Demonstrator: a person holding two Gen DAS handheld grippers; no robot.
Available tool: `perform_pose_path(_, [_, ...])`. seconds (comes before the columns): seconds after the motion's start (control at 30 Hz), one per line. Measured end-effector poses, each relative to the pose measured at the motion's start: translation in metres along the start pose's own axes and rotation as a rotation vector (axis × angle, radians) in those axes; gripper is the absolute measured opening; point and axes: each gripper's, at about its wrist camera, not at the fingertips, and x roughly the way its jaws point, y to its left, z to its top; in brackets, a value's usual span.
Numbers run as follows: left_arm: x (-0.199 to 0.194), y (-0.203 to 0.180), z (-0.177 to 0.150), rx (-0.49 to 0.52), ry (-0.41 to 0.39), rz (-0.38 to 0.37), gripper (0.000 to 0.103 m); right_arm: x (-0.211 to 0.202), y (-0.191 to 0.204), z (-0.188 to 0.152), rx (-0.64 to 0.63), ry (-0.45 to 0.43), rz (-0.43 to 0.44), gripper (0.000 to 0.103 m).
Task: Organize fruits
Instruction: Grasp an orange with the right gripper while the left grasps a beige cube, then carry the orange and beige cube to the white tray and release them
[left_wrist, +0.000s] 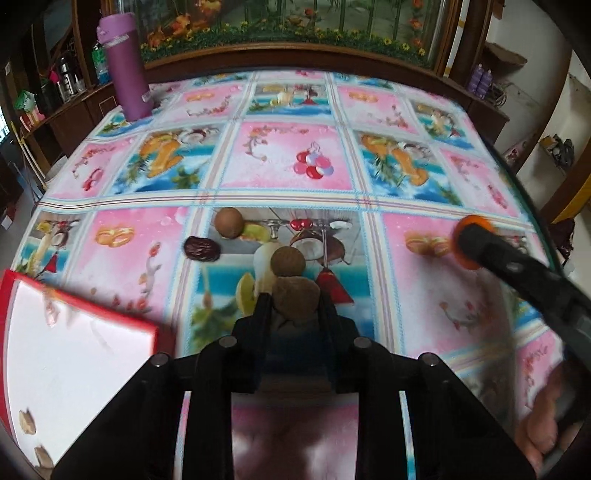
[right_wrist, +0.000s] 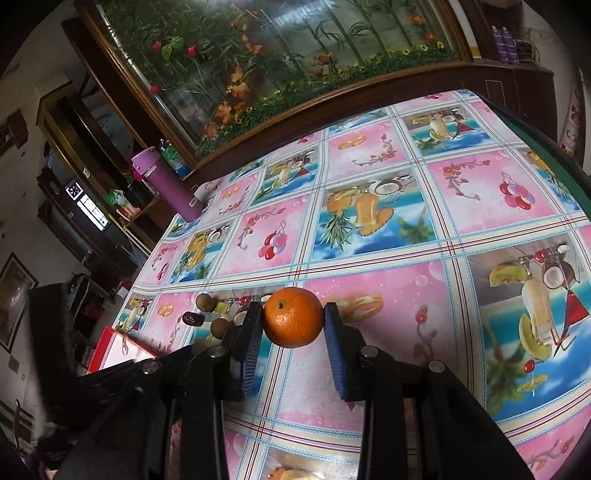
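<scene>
My left gripper (left_wrist: 294, 295) is shut on a brown round fruit (left_wrist: 296, 303) low over the fruit-print tablecloth (left_wrist: 288, 158). A second brown fruit (left_wrist: 288, 261) lies just beyond it, and a third (left_wrist: 229, 222) lies farther left by a dark date (left_wrist: 202, 249). The right wrist view shows my right gripper (right_wrist: 293, 313) shut on an orange (right_wrist: 293, 325), both blue pads against its sides, a little above the cloth. The orange (left_wrist: 458, 236) also shows at the right of the left wrist view. A white tray with a red rim (left_wrist: 74, 350) sits at the lower left.
A purple bottle (left_wrist: 127, 70) stands at the table's far left corner. A wooden-framed glass panel with plants (left_wrist: 295, 26) runs behind the table. Shelves with clutter (left_wrist: 55, 85) stand to the left. Small brown pieces (left_wrist: 27, 421) lie in the tray's near corner.
</scene>
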Motion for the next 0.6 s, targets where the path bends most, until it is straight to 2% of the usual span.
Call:
perform_pose_path(0.2, [-0.078,0.025,-0.027,-0.011,-0.108,-0.02,0.027,-0.004,0.02,-0.016,-0.015,0.012,0.075,0.032])
perform_pose_path(0.27, [-0.099,0.038,-0.04,-0.014,-0.145,-0.001,0.027,-0.006,0.038,-0.028,-0.049,0.022,0.091,0.032])
perform_pose_path(0.33, [-0.115,0.051,-0.053,-0.019,-0.172,0.02,0.027,-0.01,0.062,-0.044,-0.079,0.038,0.15,0.032])
perform_pose_path(0.47, [-0.133,0.088,-0.081,-0.06,-0.168,0.051,0.027,-0.022,0.108,-0.069,-0.141,0.048,0.25,0.032])
perform_pose_path(0.6, [-0.142,0.115,-0.11,-0.066,-0.169,0.127,0.027,-0.028,0.148,-0.094,-0.207,0.075,0.311,0.032])
